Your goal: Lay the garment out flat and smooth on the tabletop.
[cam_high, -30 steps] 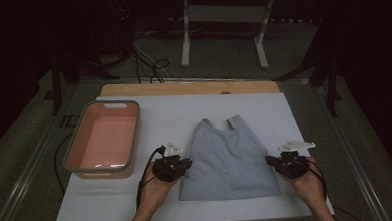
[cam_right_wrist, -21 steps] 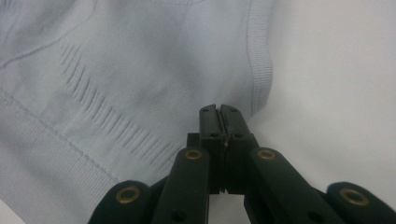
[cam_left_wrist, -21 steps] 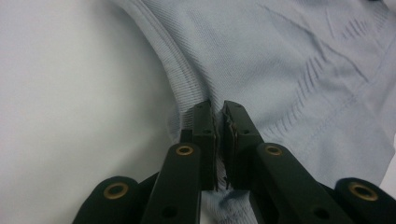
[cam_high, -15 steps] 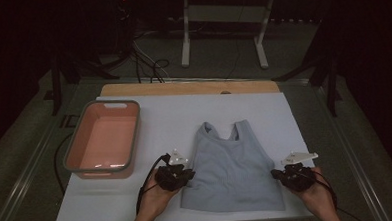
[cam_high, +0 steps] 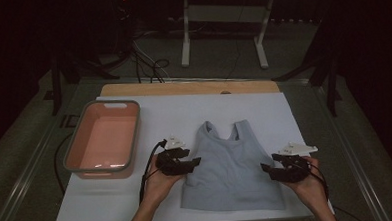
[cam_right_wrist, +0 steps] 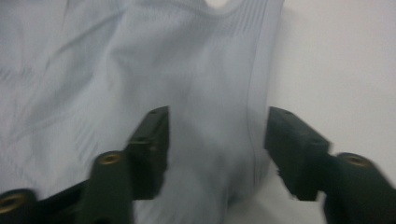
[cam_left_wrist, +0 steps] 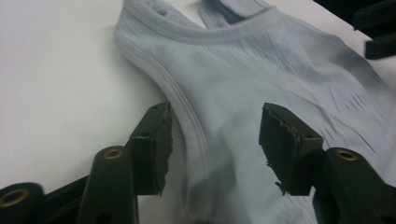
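A light grey tank top (cam_high: 230, 166) lies flat on the white board, straps pointing away from the person. My left gripper (cam_high: 195, 162) sits at the top's left side and its jaws have just been opening. In the left gripper view they stand apart (cam_left_wrist: 215, 140) over the top's armhole seam (cam_left_wrist: 191, 126) without pressing it. My right gripper (cam_high: 265, 169) is at the top's right side, and its jaws have also just been opening. In the right gripper view they (cam_right_wrist: 217, 144) straddle the top's side hem (cam_right_wrist: 257, 107), which lies loose.
A pink tub (cam_high: 102, 168) with a grey rim stands at the left of the white board (cam_high: 113, 204). A wooden strip (cam_high: 188, 87) runs along the far edge. Beyond it, a metal stand (cam_high: 220, 19) and cables sit on the dark floor.
Both grippers drew the top toward the person, and its straps spread out. Then both sets of jaws opened and let go of the cloth. The left hand has lifted back slightly.
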Available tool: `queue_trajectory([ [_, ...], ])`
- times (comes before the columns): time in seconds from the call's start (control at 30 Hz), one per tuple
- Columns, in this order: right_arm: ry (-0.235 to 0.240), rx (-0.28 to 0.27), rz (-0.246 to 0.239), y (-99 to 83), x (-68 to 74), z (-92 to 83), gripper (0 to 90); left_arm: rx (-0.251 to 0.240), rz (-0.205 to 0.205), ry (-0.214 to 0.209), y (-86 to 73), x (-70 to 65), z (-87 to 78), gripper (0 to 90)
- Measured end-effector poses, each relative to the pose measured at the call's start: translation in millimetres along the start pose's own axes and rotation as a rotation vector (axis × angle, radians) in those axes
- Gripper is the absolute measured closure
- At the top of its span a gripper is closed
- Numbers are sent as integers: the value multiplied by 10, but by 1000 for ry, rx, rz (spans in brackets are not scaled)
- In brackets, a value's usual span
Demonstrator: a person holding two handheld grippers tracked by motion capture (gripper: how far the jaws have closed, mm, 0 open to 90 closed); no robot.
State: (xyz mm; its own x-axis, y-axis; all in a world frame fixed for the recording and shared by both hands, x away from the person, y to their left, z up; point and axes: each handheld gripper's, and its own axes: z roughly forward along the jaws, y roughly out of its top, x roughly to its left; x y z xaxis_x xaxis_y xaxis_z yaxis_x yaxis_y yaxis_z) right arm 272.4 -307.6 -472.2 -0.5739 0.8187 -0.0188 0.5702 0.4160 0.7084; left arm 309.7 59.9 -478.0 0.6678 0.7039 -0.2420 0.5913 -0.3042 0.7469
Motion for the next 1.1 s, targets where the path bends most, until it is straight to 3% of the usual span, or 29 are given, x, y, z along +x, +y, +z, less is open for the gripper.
queue_trajectory([
  [0.17, -25, -41, 0, 73, 42, 40, 286, -5, -28, 29, 40, 52, 145, 367],
  [0.27, -29, -54, 6, 98, 49, 45, 272, 2, -45, 31, 46, 83, 218, 335],
  [0.33, -31, -60, 8, 106, 45, 49, 266, 6, -69, 12, 57, 108, 279, 334],
  [0.47, -31, -68, 13, 129, 59, 60, 266, 13, -100, -15, 117, 134, 388, 377],
  [0.57, -28, -75, 7, 152, 74, 62, 266, 4, -102, -37, 168, 107, 418, 539],
  [0.63, -28, -78, 5, 172, 89, 62, 266, 9, -69, -15, 198, 39, 424, 702],
  [0.7, -26, -82, 3, 193, 101, 62, 266, 5, -29, 4, 216, -39, 415, 777],
  [0.8, -26, -89, -5, 224, 127, 66, 267, -7, 21, 35, 225, -140, 383, 816],
  [0.83, -26, -89, -5, 224, 127, 66, 267, -7, 21, 35, 225, -140, 383, 824],
  [1.0, -21, -100, -15, 300, 187, 85, 269, -36, 139, 65, 205, -375, 308, 832],
  [1.03, -21, -100, -15, 300, 187, 85, 269, -36, 139, 65, 205, -375, 308, 831],
  [1.07, -21, -105, -23, 322, 204, 93, 271, -30, 189, 71, 187, -471, 315, 831],
  [1.1, -15, -113, -26, 362, 242, 101, 291, -26, 211, 77, 174, -516, 327, 830],
])
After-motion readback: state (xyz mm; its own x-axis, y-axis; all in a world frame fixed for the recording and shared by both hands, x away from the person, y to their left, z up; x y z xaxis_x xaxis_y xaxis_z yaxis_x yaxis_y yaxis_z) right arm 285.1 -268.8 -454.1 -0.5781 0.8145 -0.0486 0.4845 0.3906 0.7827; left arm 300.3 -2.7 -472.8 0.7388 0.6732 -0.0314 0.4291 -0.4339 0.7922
